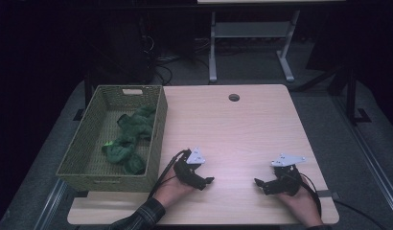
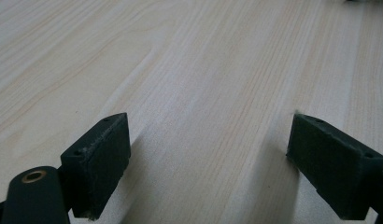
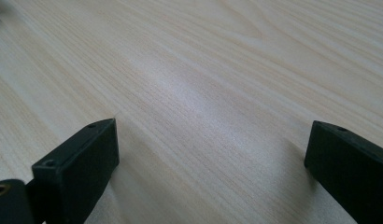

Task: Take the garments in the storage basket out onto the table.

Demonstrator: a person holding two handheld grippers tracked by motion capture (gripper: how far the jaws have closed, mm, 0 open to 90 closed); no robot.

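Both hands rest on the light wooden table (image 1: 233, 129) near its front edge. My left gripper (image 1: 207, 181) lies front-centre-left, pointing right, and my right gripper (image 1: 260, 185) lies front-right, pointing left toward it. In the left gripper view the two black jaws stand wide apart over bare wood, left gripper (image 2: 208, 163) open and empty. The right gripper view gives the same picture: right gripper (image 3: 210, 172) open, only tabletop between its pads. A green cloth (image 1: 130, 139) lies crumpled inside the woven basket (image 1: 158, 124) at the table's left.
The olive wicker basket takes up the table's left side, its right wall close to my left hand. A round cable hole (image 1: 234, 97) sits near the far edge. Dark floor, cables and a desk frame (image 1: 252, 43) lie beyond the table.
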